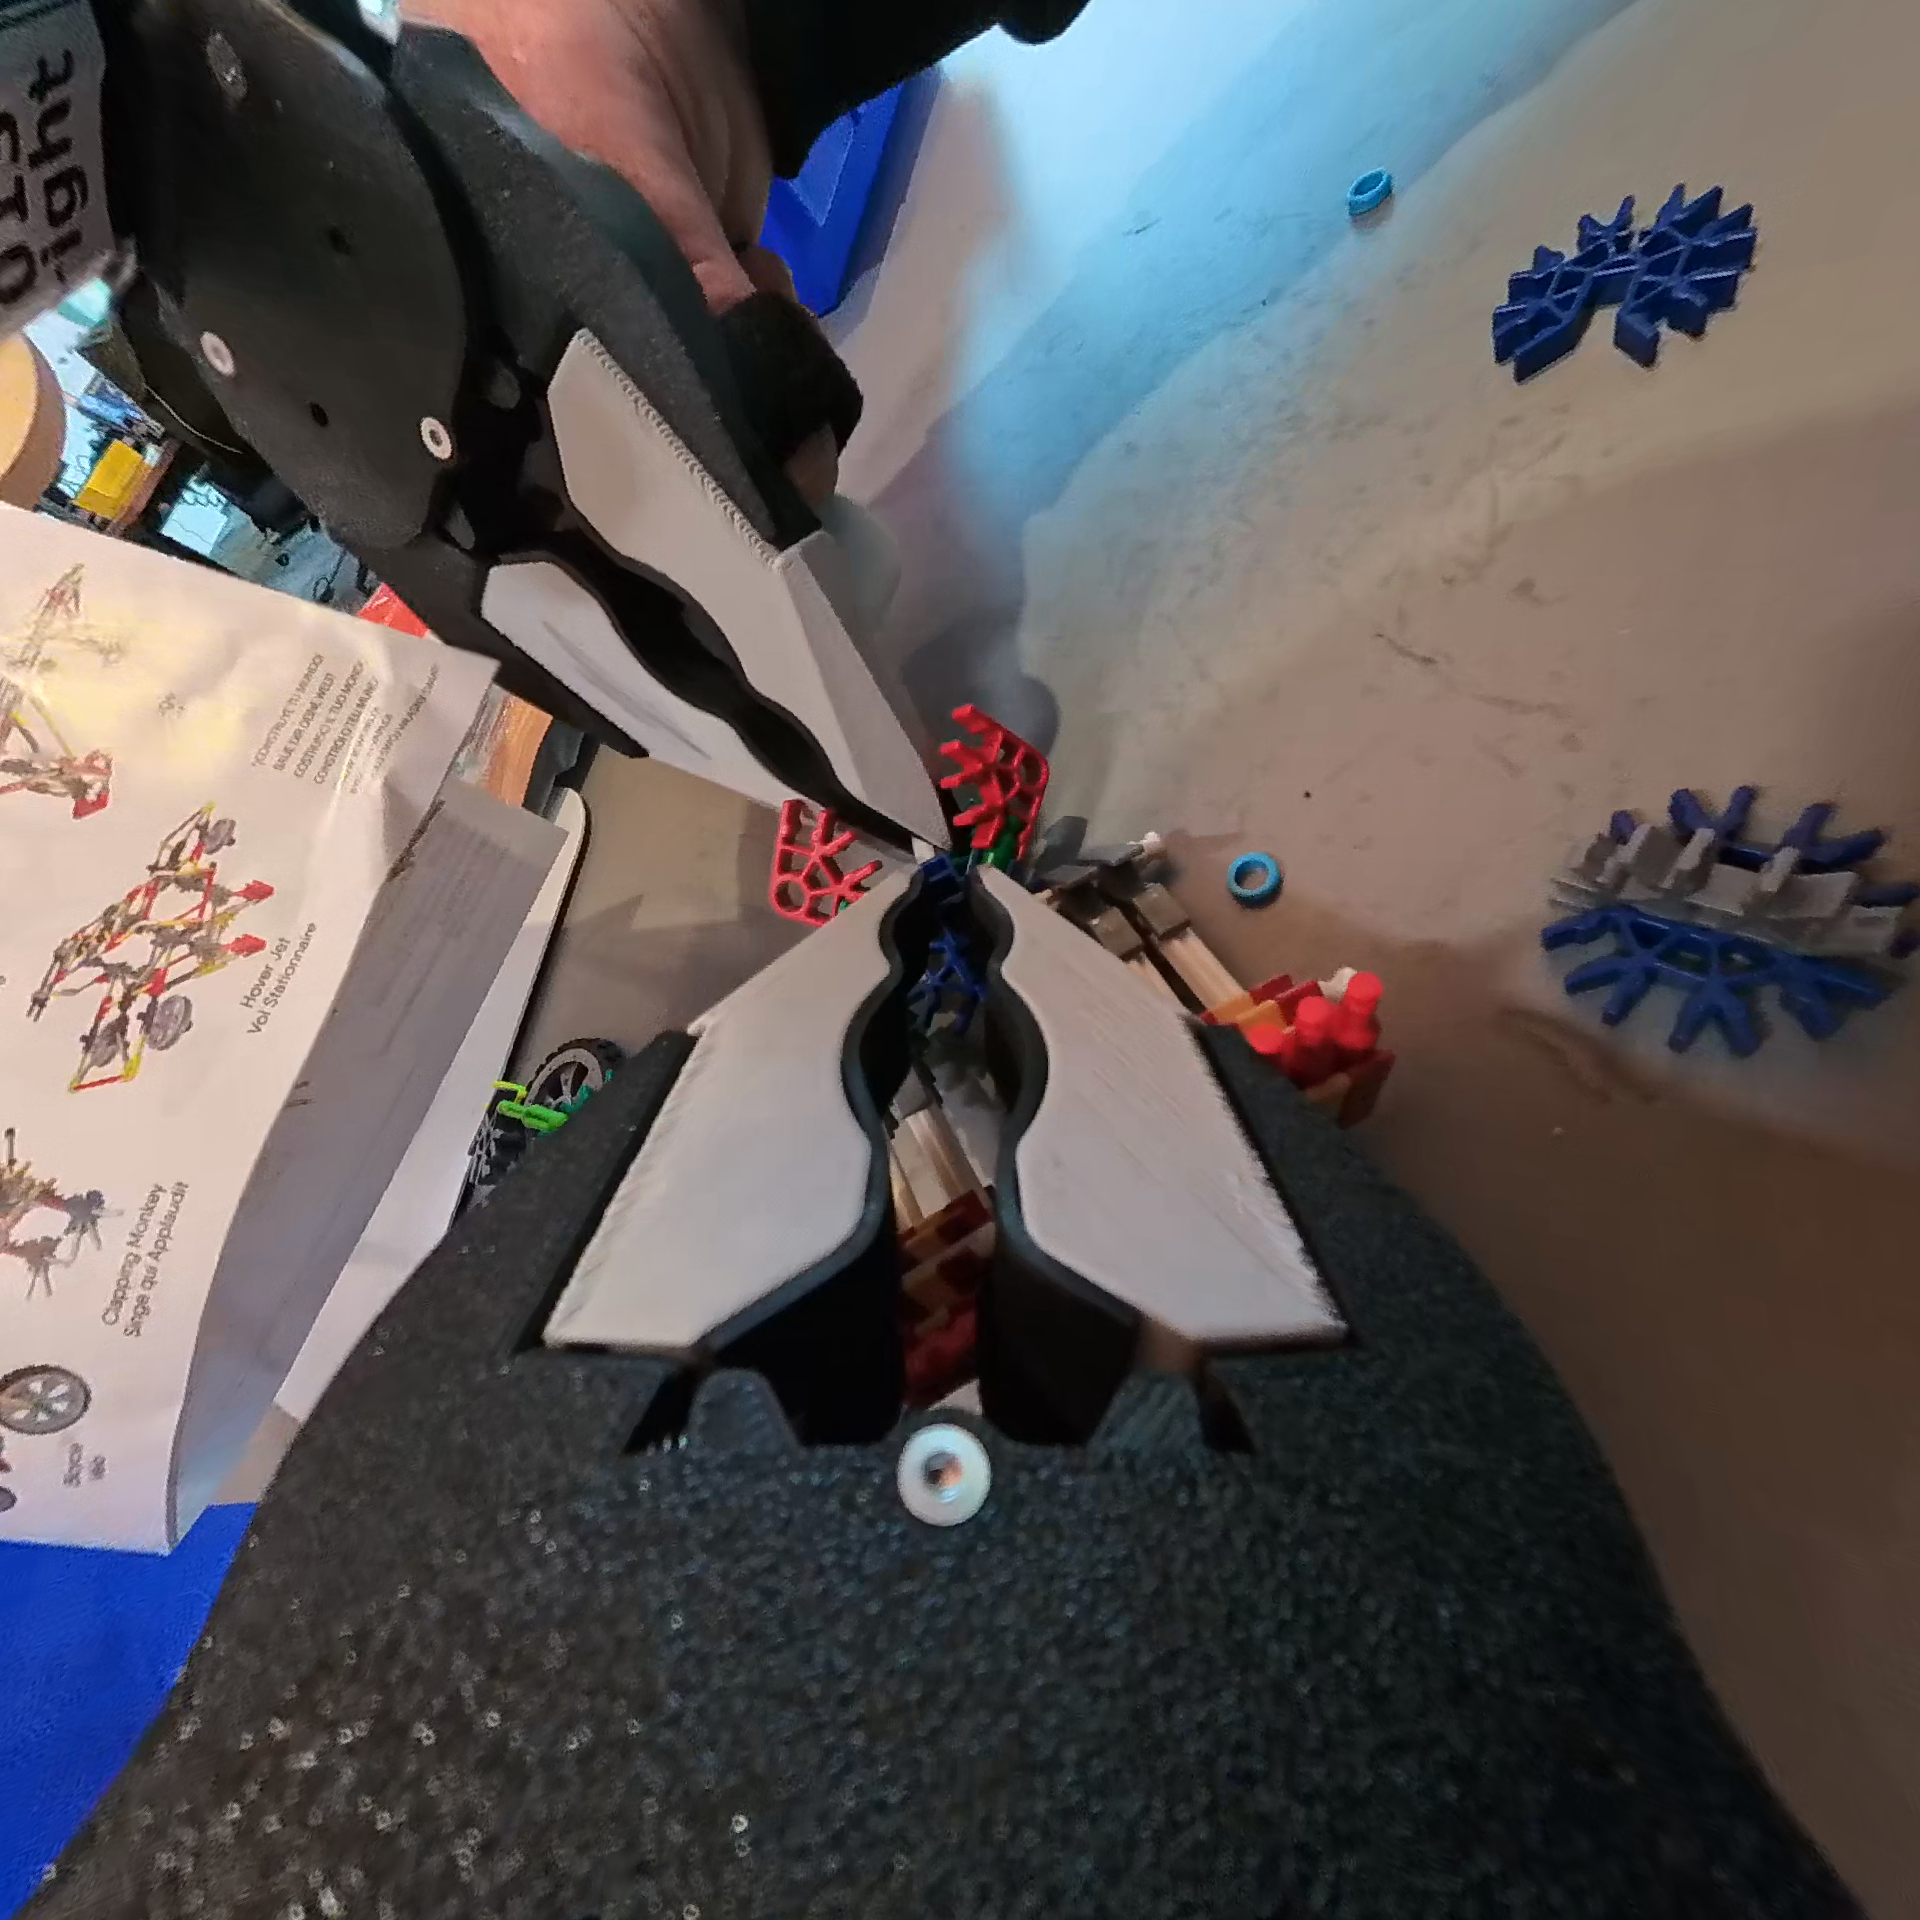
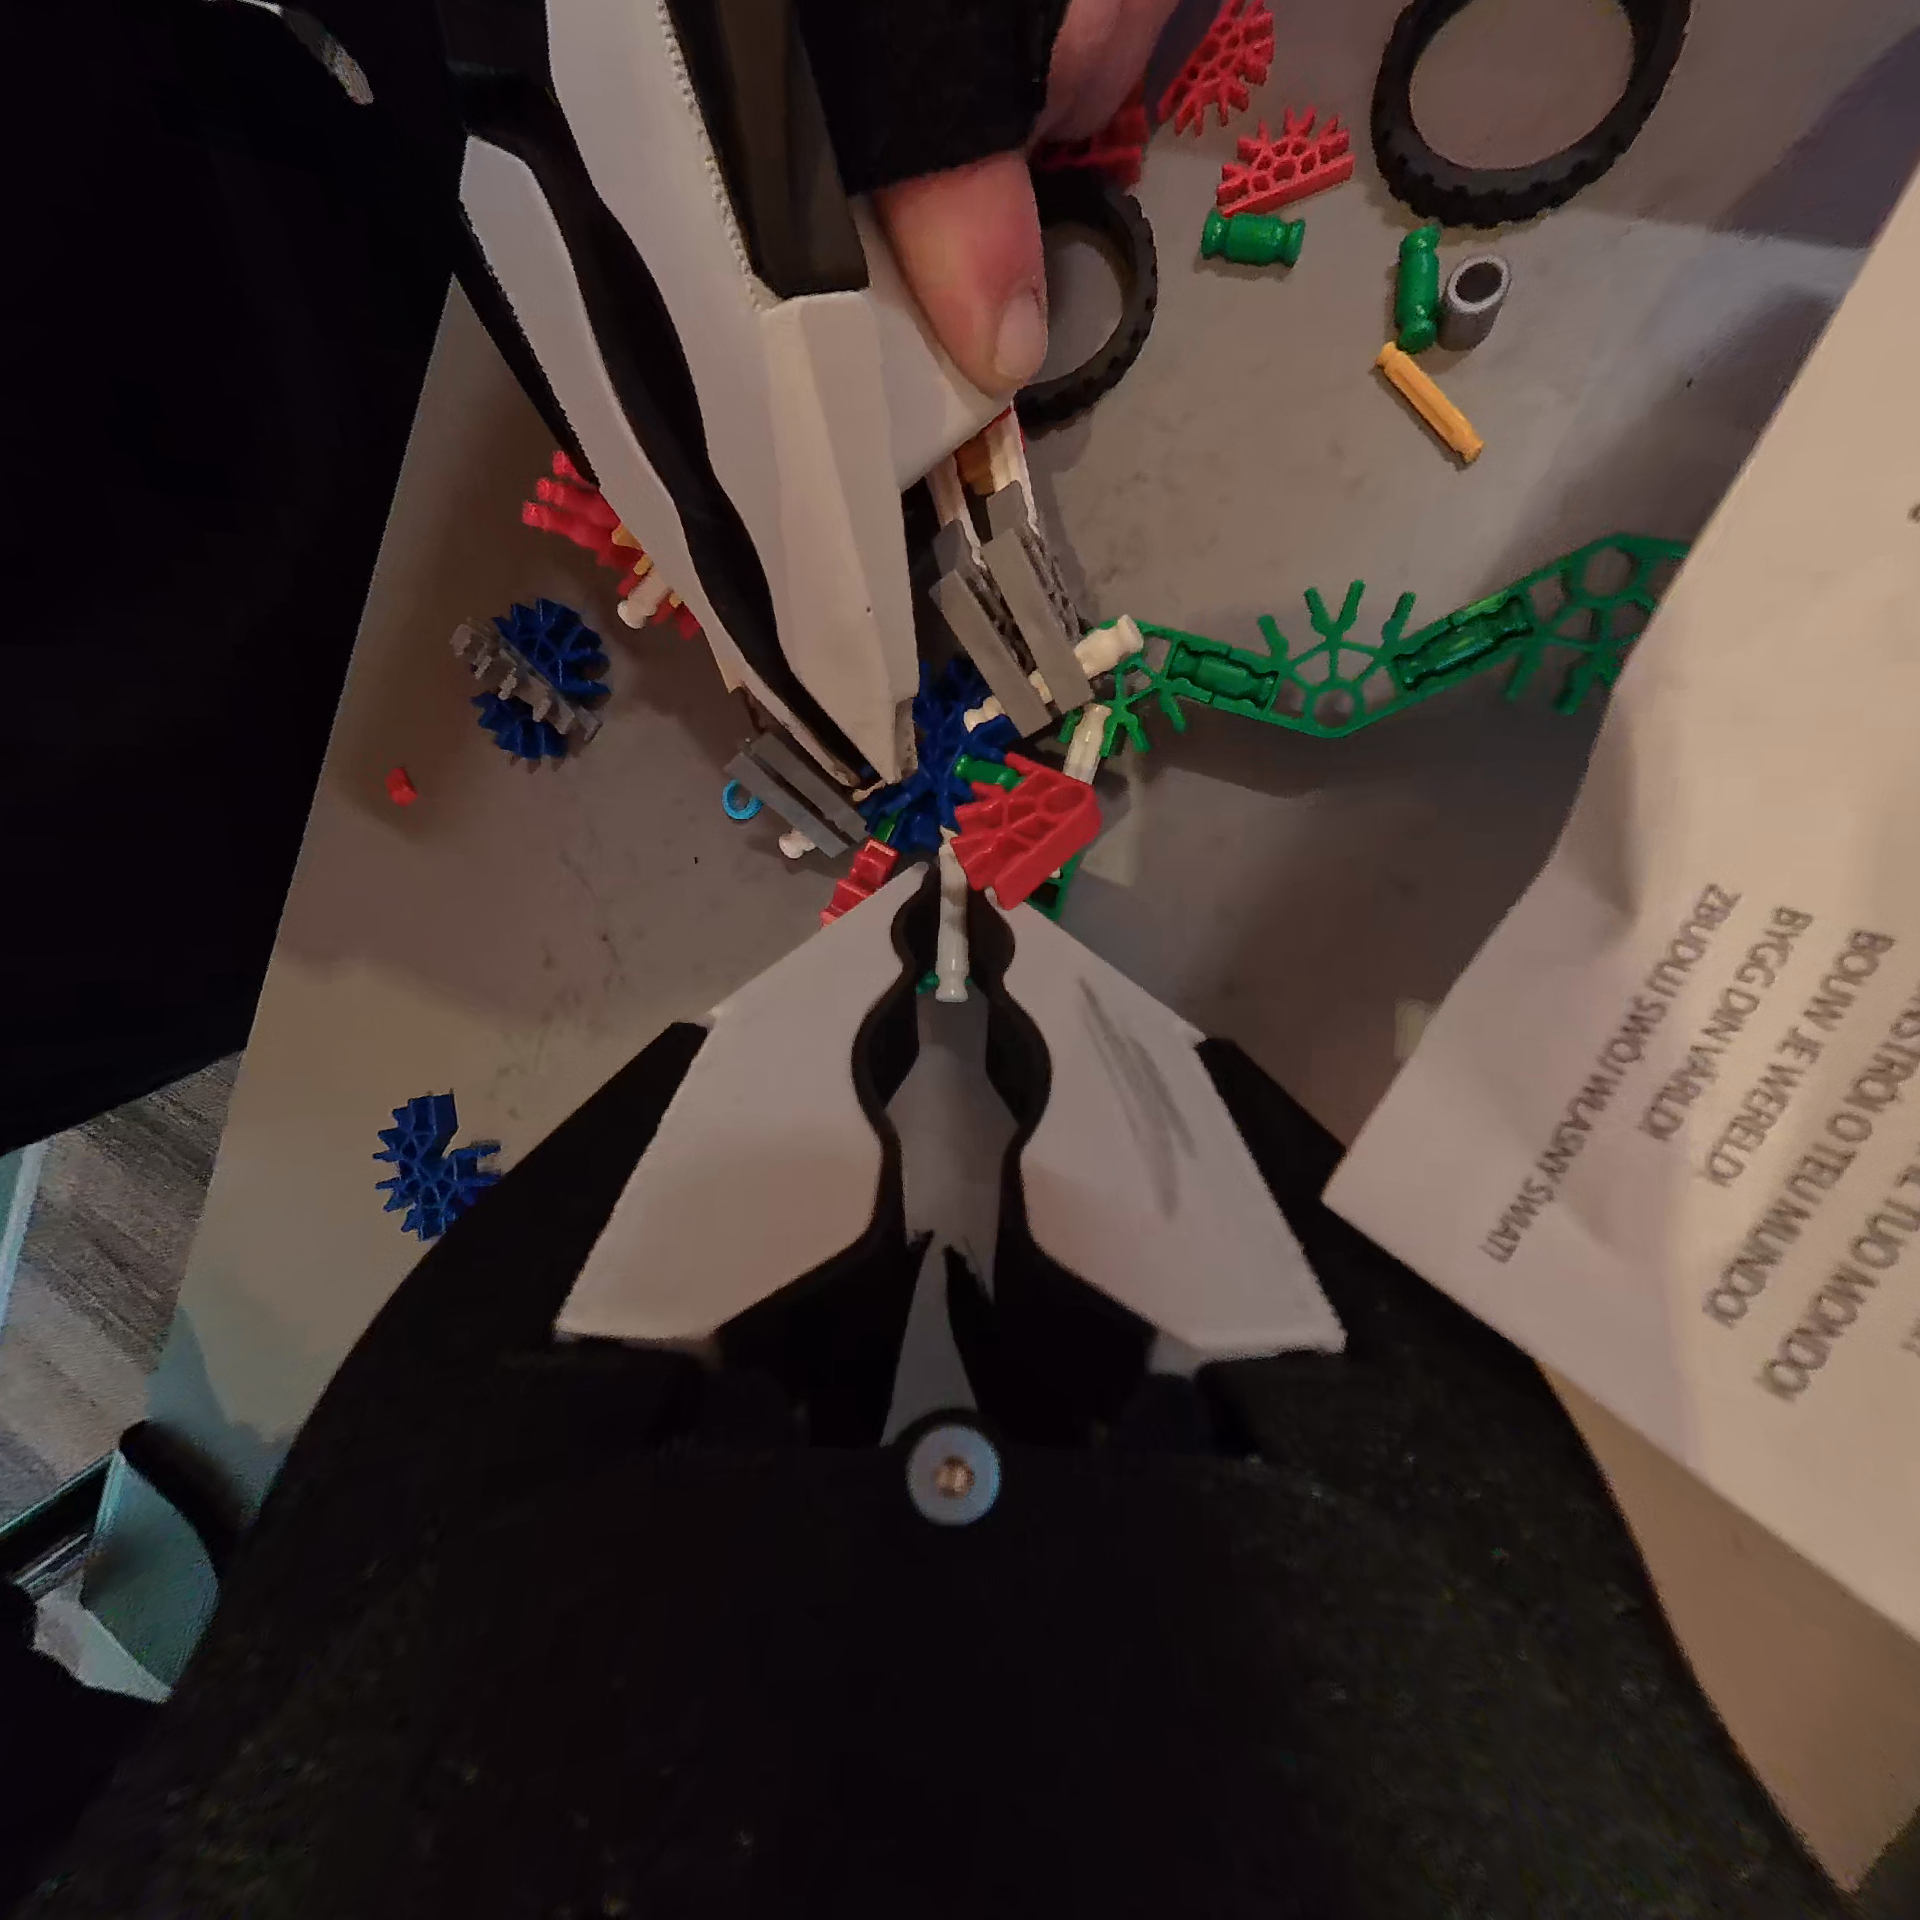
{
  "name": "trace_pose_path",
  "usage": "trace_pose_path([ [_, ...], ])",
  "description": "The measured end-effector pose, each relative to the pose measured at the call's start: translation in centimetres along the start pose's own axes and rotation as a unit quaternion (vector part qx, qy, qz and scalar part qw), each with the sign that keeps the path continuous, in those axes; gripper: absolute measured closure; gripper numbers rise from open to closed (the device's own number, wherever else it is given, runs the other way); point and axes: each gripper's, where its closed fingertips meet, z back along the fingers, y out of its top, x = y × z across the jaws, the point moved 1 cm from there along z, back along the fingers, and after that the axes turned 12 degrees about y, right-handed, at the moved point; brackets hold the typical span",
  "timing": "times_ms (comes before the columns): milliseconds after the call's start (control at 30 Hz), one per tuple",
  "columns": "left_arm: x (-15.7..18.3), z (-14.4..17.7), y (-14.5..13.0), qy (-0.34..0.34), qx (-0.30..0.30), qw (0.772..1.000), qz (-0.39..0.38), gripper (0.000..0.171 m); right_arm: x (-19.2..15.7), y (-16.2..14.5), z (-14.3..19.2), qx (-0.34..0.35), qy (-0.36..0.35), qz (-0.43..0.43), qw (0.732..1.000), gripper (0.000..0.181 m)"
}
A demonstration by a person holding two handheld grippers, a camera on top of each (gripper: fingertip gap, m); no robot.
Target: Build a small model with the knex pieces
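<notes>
**A:** Rod-and-connector assembly (image 2: 1013,623): where is it, and who has it?

**B:** It's mid-scene, just above the tabletop (image 1: 1351,520), held from both ends. The left claw (image 1: 948,878) is clenched on its blue connector (image 2: 940,748). The right claw (image 2: 948,894) is pinched on a white rod (image 2: 951,951) at the near edge, beside a red connector (image 2: 1023,826).

**A:** How built-up does it look?

**B:** Partly, I'd judge. Grey slats, white rods and red, blue and green connectors are already joined. Plenty lies loose, though. Two black tyres (image 2: 1527,125) and some red connectors sit far off. A green chain of links (image 2: 1340,675) runs to the right. A blue-and-grey cluster (image 1: 1725,935) and a pair of blue connectors (image 1: 1631,281) are well apart from the build. Whether the white rod is fully seated I can't tell.

**A:** Any labels or writing?

**B:** An open instruction booklet (image 1: 208,935) lies to one side. It shows coloured drawings of models with short captions, and a block of lines in several languages. There's also a white tag with dark lettering on the right claw's body. I can't make out any brand mark on the pieces.
</notes>
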Motion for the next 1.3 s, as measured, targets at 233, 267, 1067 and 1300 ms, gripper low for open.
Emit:
trace_pose_path([
  [233, 0.1, 0.1, 0.0, -0.006, 0.001, 1.0, 0.003, 0.167, 0.0, 0.1, -0.4, -0.007, -0.012, 0.049, 0.999, 0.179],
  [267, 0.1, 0.2, 0.0, -0.007, 0.001, 1.0, 0.005, 0.167, 0.0, 0.2, -0.4, -0.012, -0.016, 0.059, 0.998, 0.179],
  [1067, -0.1, -0.1, 0.1, -0.024, -0.002, 0.999, 0.029, 0.167, -0.1, 0.5, 0.6, 0.031, -0.104, 0.178, 0.978, 0.178],
  [1300, -0.2, -0.1, 0.0, -0.03, -0.005, 0.999, 0.039, 0.167, -0.2, 0.6, 0.7, 0.053, -0.108, 0.183, 0.976, 0.178],
])
